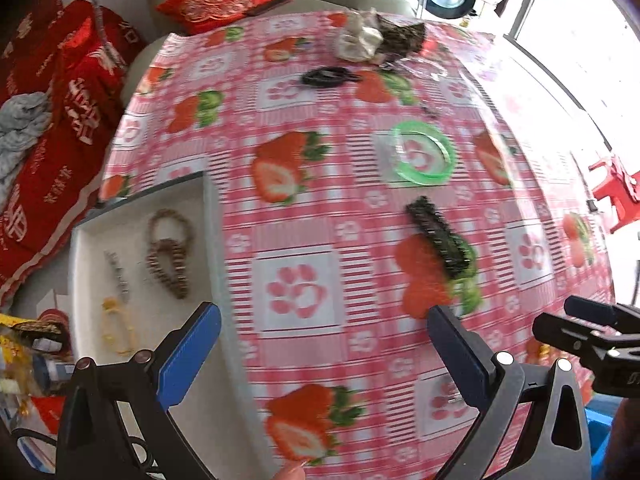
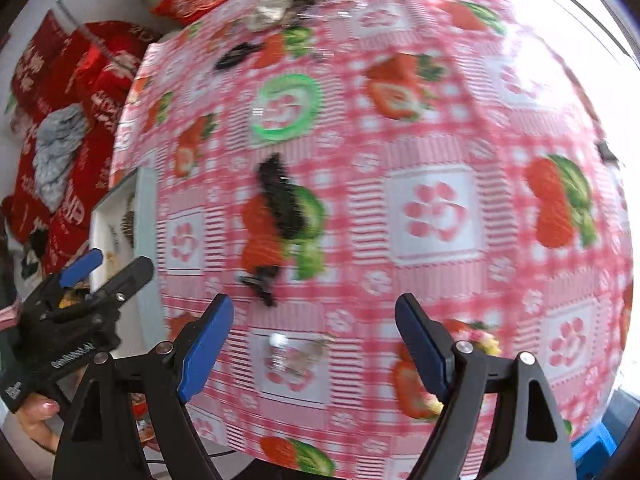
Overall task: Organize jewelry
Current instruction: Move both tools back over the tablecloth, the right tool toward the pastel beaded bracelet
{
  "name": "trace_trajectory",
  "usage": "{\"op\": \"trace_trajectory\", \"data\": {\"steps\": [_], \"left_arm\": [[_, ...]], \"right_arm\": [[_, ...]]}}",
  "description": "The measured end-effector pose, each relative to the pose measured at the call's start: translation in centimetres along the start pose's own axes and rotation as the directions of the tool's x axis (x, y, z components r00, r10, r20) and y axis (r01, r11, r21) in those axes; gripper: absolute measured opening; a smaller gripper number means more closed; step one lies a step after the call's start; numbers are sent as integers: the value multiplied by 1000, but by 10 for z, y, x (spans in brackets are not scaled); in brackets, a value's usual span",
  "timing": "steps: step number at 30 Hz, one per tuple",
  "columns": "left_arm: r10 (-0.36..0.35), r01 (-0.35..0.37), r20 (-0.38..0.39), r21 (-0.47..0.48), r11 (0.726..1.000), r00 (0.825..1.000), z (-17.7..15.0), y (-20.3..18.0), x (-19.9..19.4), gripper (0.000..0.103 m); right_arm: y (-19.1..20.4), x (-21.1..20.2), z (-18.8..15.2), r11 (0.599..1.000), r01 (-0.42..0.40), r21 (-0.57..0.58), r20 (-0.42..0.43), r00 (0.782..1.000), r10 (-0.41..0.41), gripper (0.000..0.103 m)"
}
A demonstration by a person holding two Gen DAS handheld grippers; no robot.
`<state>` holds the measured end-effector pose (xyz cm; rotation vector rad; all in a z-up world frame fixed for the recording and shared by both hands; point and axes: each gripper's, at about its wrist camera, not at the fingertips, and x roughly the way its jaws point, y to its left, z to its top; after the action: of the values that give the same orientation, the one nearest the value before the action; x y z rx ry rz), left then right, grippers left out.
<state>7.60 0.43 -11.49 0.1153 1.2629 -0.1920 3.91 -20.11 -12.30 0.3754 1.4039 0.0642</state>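
Note:
A white tray (image 1: pixel 84 236) at the table's left edge holds two brown bead bracelets (image 1: pixel 170 256), a silver piece (image 1: pixel 117 274) and a yellow bracelet (image 1: pixel 116 330). On the strawberry cloth lie a green bangle (image 1: pixel 424 156), a dark hair clip (image 1: pixel 438 236) and a black clip (image 1: pixel 324 77) farther back. My left gripper (image 1: pixel 324 336) is open and empty beside the tray. My right gripper (image 2: pixel 314 332) is open and empty above a small clear silvery item (image 2: pixel 294 354). The green bangle (image 2: pixel 286 106), the dark clip (image 2: pixel 280 200) and a small black piece (image 2: pixel 262 282) lie ahead of it.
A crumpled heap of foil and dark cloth (image 1: pixel 380 36) sits at the table's far edge. Red cushions (image 1: pixel 60 120) and a grey cloth (image 1: pixel 20 132) lie on a sofa to the left. A red stool (image 1: pixel 616 184) stands to the right. The left gripper shows in the right wrist view (image 2: pixel 80 292).

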Motion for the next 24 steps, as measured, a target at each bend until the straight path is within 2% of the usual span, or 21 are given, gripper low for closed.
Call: {"op": "trace_trajectory", "data": {"steps": [6, 13, 24], "left_arm": [[-51, 50, -29, -11, 999, 998, 9, -23, 14, 103], [-69, 67, -93, -26, 997, 993, 17, -41, 39, 103], [-65, 60, -124, -42, 997, 990, 33, -65, 66, 103]], "right_arm": [[-46, -9, -13, 995, 71, 70, -2, 998, -71, 85], [-88, -13, -30, 984, 126, 125, -25, 992, -124, 85], [-116, -4, -46, 973, 192, 127, -58, 981, -186, 85]]}}
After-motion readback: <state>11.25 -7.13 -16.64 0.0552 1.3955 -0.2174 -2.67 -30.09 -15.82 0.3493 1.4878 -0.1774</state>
